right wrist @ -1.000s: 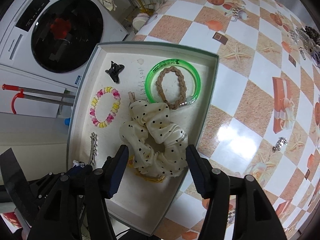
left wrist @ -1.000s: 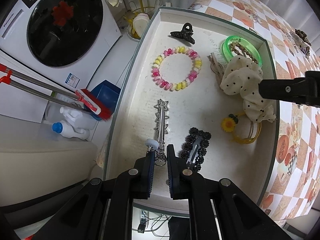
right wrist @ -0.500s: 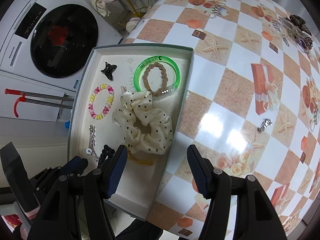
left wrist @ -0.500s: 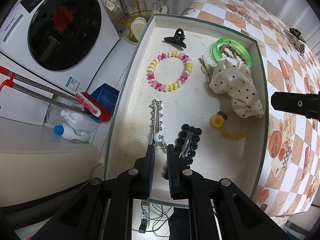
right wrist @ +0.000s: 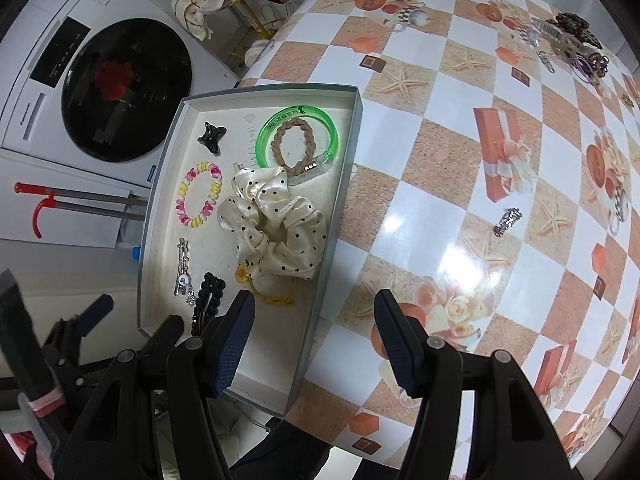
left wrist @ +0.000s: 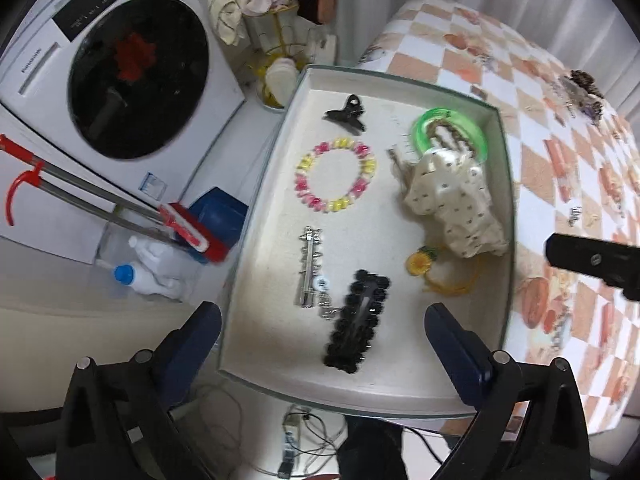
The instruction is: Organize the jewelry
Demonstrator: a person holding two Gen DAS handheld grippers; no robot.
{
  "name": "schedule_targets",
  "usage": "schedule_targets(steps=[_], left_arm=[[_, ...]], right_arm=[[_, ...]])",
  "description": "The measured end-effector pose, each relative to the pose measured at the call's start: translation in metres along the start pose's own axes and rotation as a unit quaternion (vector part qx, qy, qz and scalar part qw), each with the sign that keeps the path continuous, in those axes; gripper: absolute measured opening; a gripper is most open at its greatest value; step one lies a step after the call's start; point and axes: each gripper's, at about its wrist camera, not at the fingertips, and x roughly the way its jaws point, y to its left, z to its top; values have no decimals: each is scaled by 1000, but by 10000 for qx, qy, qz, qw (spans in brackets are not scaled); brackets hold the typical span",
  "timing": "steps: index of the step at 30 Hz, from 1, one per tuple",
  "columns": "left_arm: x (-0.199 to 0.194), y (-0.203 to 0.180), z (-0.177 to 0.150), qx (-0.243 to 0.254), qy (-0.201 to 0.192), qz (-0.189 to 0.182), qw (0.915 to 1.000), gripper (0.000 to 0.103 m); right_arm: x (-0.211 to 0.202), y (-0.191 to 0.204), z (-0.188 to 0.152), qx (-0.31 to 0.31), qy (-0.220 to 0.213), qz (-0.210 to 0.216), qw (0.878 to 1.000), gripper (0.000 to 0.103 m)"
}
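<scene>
A grey-rimmed white tray (left wrist: 507,208) (right wrist: 349,168) lies at the table's left edge. In it lie a black claw clip (left wrist: 346,115), a pink-yellow bead bracelet (left wrist: 335,175), a green bangle (left wrist: 450,133) round a brown braided tie (right wrist: 294,142), a dotted cream scrunchie (left wrist: 454,200) (right wrist: 276,220), a yellow flower tie (left wrist: 420,263), a silver clip with a small charm (left wrist: 310,268) and a black beaded clip (left wrist: 357,332). My left gripper (left wrist: 322,340) is open and empty above the tray's near end. My right gripper (right wrist: 314,334) is open and empty over the tray's right rim.
A small silver piece (right wrist: 506,221) lies on the checked tablecloth (right wrist: 440,152). A pile of clips and jewelry (right wrist: 568,46) lies at the far right. A washing machine (left wrist: 120,76), a mop (left wrist: 120,204) and bottles stand left of the table, below it.
My left gripper has opened and let go of the small charm beside the silver clip, then pulled back and up. My right gripper has also drawn back, showing more table.
</scene>
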Motion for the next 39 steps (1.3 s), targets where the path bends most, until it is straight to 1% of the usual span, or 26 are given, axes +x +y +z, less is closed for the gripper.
schedule_targets(steps=[4, 8, 9, 10, 15, 20, 23, 25, 32, 39], left_arm=[[-4, 0, 1, 39, -56, 60, 10000, 103], [-12, -1, 2, 40, -91, 40, 9999, 103], [-14, -1, 2, 34, -91, 40, 9999, 103], [-16, -1, 1, 21, -90, 24, 10000, 103], [-24, 1, -1, 17, -90, -43, 9999, 103], [-37, 1, -4, 96, -152, -73, 9998, 103], [-44, 2, -5, 93, -207, -8, 9997, 103], [-49, 4, -5, 58, -214, -17, 9998, 103], [-68, 12, -5, -6, -231, 16, 9997, 103], [-91, 15, -5, 14, -304, -13, 9995, 103]], right_arm=[[-2, -2, -1, 37, -7, -6, 10000, 66], [-6, -1, -2, 9, -33, -57, 10000, 67], [-7, -1, -2, -5, -41, -69, 10000, 74], [-8, -1, -3, -10, -52, -66, 10000, 80], [-14, 4, -4, -78, -89, -79, 9999, 80], [-20, 14, -5, -281, -128, -258, 9992, 80], [-26, 21, -6, -401, -180, -362, 9984, 80], [-30, 25, -7, -479, -206, -417, 9978, 89], [-51, 39, -9, -688, -363, -650, 9948, 89], [-81, 55, -14, -911, -760, -889, 9889, 90]])
